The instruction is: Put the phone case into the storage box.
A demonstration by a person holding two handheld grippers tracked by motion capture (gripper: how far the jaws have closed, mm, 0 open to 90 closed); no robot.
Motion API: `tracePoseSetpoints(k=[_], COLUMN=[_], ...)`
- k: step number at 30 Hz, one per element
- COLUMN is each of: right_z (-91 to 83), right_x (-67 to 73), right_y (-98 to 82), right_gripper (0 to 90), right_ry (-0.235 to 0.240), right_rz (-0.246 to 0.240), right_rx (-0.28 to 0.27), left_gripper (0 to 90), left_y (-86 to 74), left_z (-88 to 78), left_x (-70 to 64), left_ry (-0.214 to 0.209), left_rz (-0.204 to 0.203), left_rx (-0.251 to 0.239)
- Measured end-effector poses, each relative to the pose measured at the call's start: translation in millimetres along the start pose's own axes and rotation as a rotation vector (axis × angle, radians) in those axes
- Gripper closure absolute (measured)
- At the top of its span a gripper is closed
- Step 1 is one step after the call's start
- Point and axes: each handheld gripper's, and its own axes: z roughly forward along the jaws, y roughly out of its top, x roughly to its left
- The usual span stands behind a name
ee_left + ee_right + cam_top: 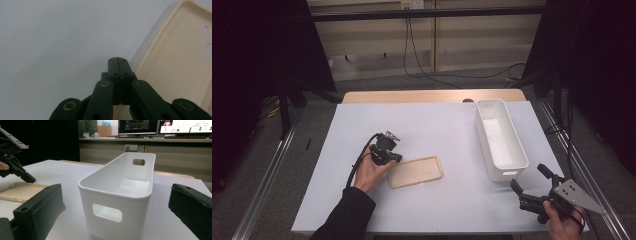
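On the white-covered table (432, 125) lies a flat, beige, soft-plastic phone case (415, 171), open side up, a little left of the middle and near the person's edge. The left hand-held gripper (393, 158) sits at the case's left end, its black jaws pressed tightly together with nothing between them — in the left gripper view the closed tips (118, 61) hover just beside the case's raised rim (175, 65), and whether they touch it cannot be told. To the right stands a long, white, rectangular plastic bin (500, 137) with cut-out handles, well apart from the case. The right hand-held gripper (530, 180) is held near the table's front right corner, jaws spread wide and empty — in the right gripper view they frame the bin's near end (117, 205).
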Motion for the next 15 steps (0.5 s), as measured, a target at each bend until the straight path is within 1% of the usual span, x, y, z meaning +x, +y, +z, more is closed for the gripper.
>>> tracePoseSetpoints(k=[2, 6, 8, 9, 11, 14, 15], right_z=[-0.1, 0.1, 0.1, 0.2, 0.6, 0.8, 0.7], right_x=[0.5, 0.4, 0.4, 0.4, 0.6, 0.5, 0.5], right_y=[0.1, 0.0, 0.0, 0.0, 0.0, -0.2, -0.2], right_gripper=[0.0, 0.0, 0.0, 0.0, 0.0, 0.0, 0.0], right_ry=[0.002, 0.002, 0.004, 0.007, 0.007, 0.009, 0.008], right_rz=[-0.002, -0.002, -0.001, -0.001, 0.000, -0.006, -0.005], right_rx=[0.001, 0.002, 0.002, 0.003, 0.003, 0.004, 0.004], left_gripper=[90.0, 90.0, 90.0, 90.0, 90.0, 90.0, 90.0], left_y=[-1.6, -7.0, -10.4, -11.3, -11.2, -11.4, -11.8], left_z=[-0.4, -2.4, -2.6, -2.8, -3.3, -3.9, -4.0], left_x=[-1.3, -1.9, -1.8, -1.2, -2.3, -4.5, -5.4], left_ry=[0.003, -0.013, -0.020, -0.026, -0.019, -0.022, -0.027], left_rz=[0.000, -0.008, -0.026, -0.023, -0.021, -0.010, -0.014], left_rx=[-0.006, -0.022, -0.041, -0.045, -0.041, -0.036, -0.036])
